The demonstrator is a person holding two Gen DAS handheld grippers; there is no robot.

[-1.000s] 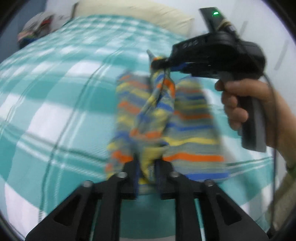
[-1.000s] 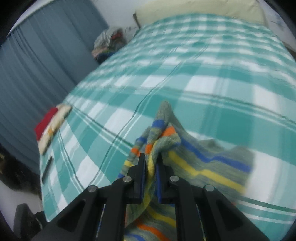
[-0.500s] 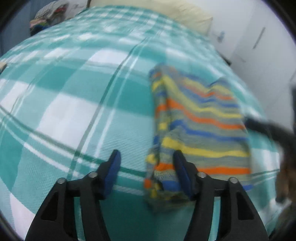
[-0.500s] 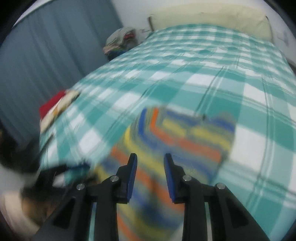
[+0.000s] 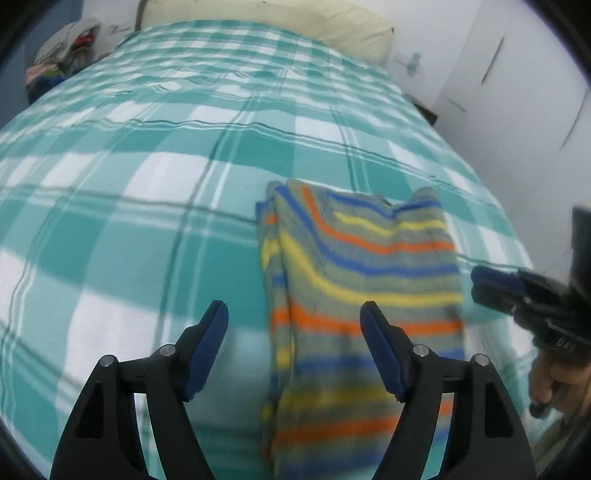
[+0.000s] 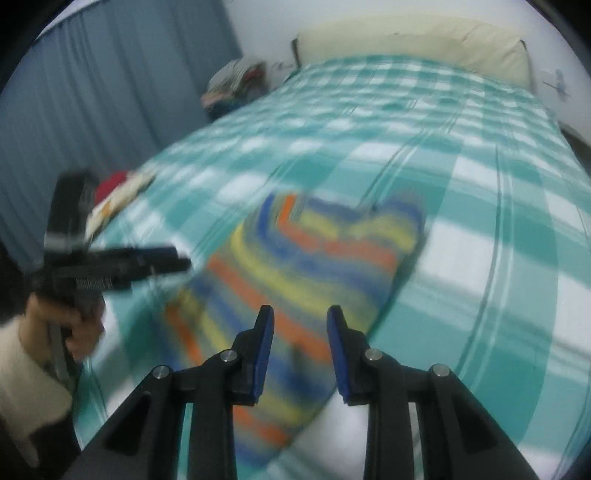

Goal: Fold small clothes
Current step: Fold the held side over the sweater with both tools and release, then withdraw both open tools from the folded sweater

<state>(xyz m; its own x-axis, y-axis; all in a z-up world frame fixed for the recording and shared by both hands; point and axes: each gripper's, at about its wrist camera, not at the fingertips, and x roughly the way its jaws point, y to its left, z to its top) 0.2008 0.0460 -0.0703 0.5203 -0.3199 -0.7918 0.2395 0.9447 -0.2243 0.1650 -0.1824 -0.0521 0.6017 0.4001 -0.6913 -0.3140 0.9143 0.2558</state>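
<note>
A small striped garment (image 5: 362, 280), grey with blue, orange and yellow stripes, lies folded and flat on the teal checked bedspread (image 5: 147, 184). My left gripper (image 5: 293, 314) is open and empty, held above the garment's near left part. My right gripper (image 6: 300, 314) is open and empty, above the garment (image 6: 303, 266) from its other side. The right gripper also shows at the right edge of the left wrist view (image 5: 491, 284). The left gripper shows at the left of the right wrist view (image 6: 177, 258).
A cream pillow (image 5: 277, 18) lies at the head of the bed. A heap of clothes (image 6: 236, 85) sits beyond the bed's far left corner. A red and cream folded item (image 6: 118, 192) lies near the bed's left edge by blue curtains (image 6: 110, 92). White wardrobe doors (image 5: 517, 92) stand right.
Both grippers were shut on the garment and held it up a second ago. They have since opened, let it drop flat on the bed, and drawn back.
</note>
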